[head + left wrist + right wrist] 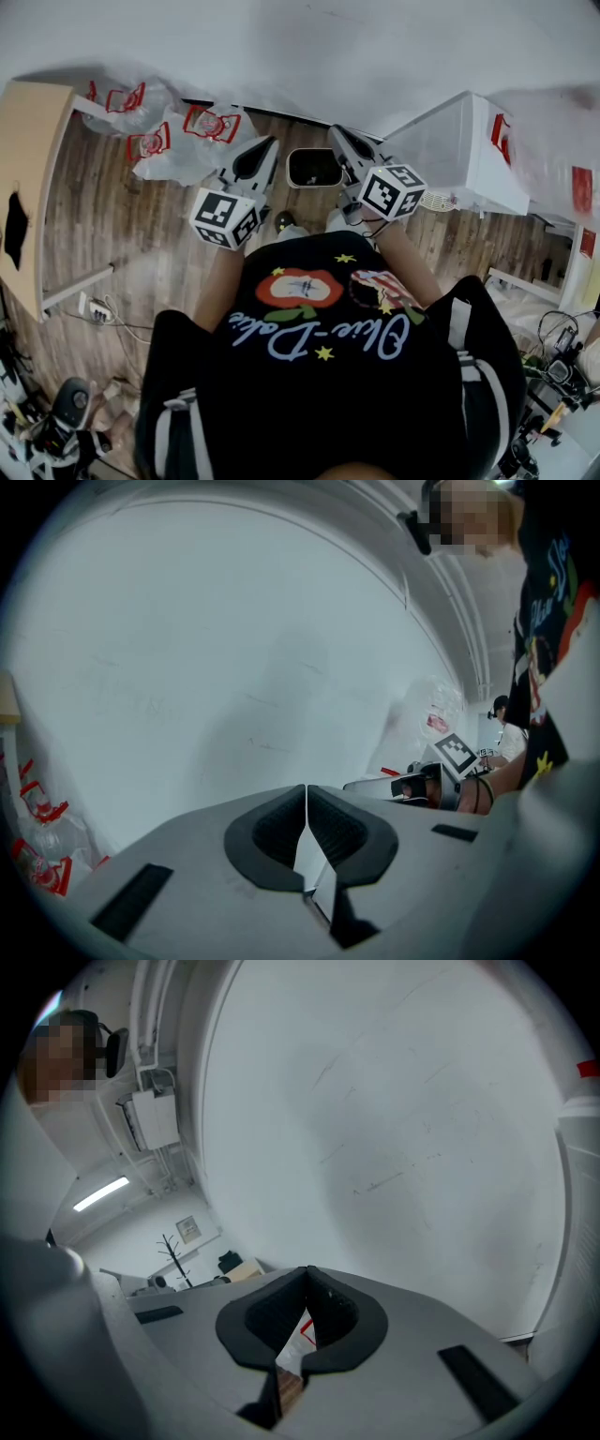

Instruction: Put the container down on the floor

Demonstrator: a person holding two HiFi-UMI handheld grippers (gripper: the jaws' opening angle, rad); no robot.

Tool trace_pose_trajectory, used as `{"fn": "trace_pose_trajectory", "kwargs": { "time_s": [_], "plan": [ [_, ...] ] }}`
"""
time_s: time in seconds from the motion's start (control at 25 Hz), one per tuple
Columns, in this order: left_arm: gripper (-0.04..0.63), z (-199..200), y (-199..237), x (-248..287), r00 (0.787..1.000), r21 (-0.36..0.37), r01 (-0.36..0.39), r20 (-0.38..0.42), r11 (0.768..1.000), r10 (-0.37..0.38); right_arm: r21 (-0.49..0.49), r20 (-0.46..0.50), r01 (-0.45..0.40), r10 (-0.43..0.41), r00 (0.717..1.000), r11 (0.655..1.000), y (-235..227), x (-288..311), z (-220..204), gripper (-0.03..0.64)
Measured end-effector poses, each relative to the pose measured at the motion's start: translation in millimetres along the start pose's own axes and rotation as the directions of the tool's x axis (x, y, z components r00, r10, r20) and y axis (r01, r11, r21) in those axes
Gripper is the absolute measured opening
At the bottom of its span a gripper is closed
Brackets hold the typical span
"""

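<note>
**Both tongs clenched and empty; container low between their tips**

- Left tongs (269,144) and right tongs (337,132) are held out side by side, pointing at the white wall (300,47). Each one's own view shows the pads meeting at the tip with nothing between them, only a sliver of background behind.
- A small open container (314,169), pale rim and dark inside, shows in the head view between the two tips and slightly nearer the person. It appears to stand on the wooden floor (141,216) below them. I can't tell for sure that it rests there, but neither pair seems to touch it.
- A large white bin (459,150) stands off the outer side of the right tongs. Plastic bags (178,141) lie beyond the left tongs.

Judgement: the container looks set down, or not yet picked up.

If it has yet to be carried:
- Open the jaws before dropping to the rim.
- Bite opposite walls.
- Keep it level.
- Lower it until the base sits flat.
- Release only once it bears no load.
- Keep clear of the bags and the wall.
</note>
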State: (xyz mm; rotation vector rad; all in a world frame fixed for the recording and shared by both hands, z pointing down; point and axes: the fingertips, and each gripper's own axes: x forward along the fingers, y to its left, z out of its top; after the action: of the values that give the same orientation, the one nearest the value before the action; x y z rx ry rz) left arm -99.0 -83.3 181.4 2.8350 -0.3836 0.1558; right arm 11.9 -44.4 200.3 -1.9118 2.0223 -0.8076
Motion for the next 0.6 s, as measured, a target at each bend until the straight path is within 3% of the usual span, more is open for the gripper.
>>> {"fn": "trace_pose_trajectory", "kwargs": {
  "time_s": [0.6],
  "plan": [
    [0.009,0.4,4.4,-2.4,1.0,-0.004,-0.001,-0.003,1.0,0.001,0.005,-0.008,0.004,-0.004,1.0,1.0,3.6,4.8,-1.5,-0.002]
  ]
}}
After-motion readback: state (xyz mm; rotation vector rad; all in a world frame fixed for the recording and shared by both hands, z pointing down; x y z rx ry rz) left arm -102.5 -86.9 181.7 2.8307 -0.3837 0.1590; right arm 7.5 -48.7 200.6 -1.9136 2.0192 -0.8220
